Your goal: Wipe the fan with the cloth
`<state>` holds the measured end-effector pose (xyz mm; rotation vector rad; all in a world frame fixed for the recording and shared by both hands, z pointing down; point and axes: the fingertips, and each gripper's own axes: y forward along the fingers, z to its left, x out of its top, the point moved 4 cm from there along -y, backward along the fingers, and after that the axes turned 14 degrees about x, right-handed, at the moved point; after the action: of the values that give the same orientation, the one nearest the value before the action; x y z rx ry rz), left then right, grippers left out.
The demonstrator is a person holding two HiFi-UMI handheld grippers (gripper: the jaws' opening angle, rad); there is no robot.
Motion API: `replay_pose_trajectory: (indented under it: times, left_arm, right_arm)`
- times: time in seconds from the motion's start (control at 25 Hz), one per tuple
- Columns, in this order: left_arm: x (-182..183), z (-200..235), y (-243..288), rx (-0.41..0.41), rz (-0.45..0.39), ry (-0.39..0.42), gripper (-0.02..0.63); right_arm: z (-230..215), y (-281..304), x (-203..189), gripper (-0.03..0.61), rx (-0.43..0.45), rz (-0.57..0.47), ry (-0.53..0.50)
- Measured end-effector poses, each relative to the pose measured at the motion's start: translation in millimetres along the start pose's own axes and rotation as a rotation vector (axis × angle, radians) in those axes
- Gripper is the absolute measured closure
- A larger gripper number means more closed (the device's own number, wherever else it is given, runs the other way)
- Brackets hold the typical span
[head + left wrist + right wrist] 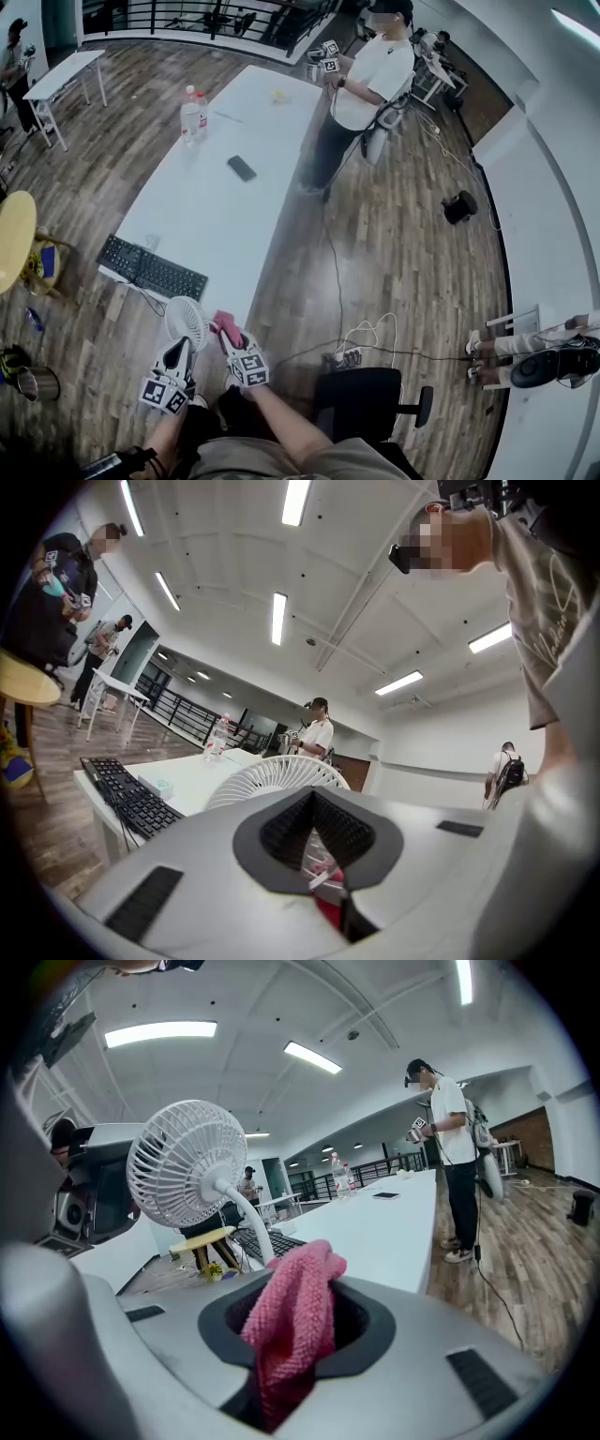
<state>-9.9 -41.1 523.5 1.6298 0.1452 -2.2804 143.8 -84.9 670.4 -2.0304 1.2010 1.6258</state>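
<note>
1. Pink and fluffy, that is the cloth (295, 1307). The right claw (230, 337) squeezes it tight, and a soft lump pokes out past the tips. I think it is held this way so the loose end can rub the fan.
2. The fan (186, 1162) is small, white and made of plastic. It has a round cage of thin bars, and a bent stalk (246, 1218) comes down from the back of it.
3. The left claw (317, 846) is shut all the way. It looks like it pinches the fan by its thin bottom part, though that spot is hard to see.
4. The fan is up in the air, just past the near edge of the long white desk (220, 206) — not standing on it. I think the person holds it up so it cannot slide or tip when it is rubbed.
5. The cloth is just beside the fan, on the side where the stalk is. As far as I can see they do not touch, so the wiping looks not yet begun.
6. The thin bars have lots of little gaps — the soft cloth has to press in there to catch the dust.
</note>
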Motion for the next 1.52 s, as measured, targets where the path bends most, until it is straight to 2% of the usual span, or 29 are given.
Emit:
replay_pose_trajectory:
  times: [0.2,0.48,0.64,0.88,1.04,1.16,1.32,1.52]
  left_arm:
    - [-3.5,-0.4,-0.8,-0.025,0.018,0.008,0.623]
    - [-0.6,1.6,5.0,-0.059,-0.036,-0.007,0.623]
    - [-1.7,6.8,6.1,-0.056,-0.046,0.005,0.623]
    - [6.7,3.5,-10.5,-0.029,-0.038,0.023,0.623]
    - [13.4,3.0,-24.9,0.014,-0.043,0.027,0.623]
    - [13.2,-0.7,-35.4,0.044,-0.036,0.025,0.624]
    - [11.7,-9.1,-52.0,0.036,-0.036,0.036,0.623]
    - [5.4,-9.3,-62.7,0.030,-0.037,-0.006,0.624]
  right_arm:
    - [0.4,-3.1,-1.0,0.480,-0.048,0.000,0.009]
    - [1.2,-3.1,-1.3,0.480,-0.122,-0.068,0.022]
    - [1.0,2.4,-8.1,0.480,-0.139,-0.051,0.071]
    - [1.0,1.7,-11.1,0.480,-0.097,0.010,0.103]
    - [6.7,1.9,3.0,0.480,-0.059,-0.011,0.087]
    - [10.5,-7.5,18.4,0.480,-0.042,-0.053,0.055]
    - [25.9,-21.8,51.6,0.482,-0.002,-0.151,0.012]
    - [44.2,-19.9,88.4,0.482,0.062,-0.217,-0.012]
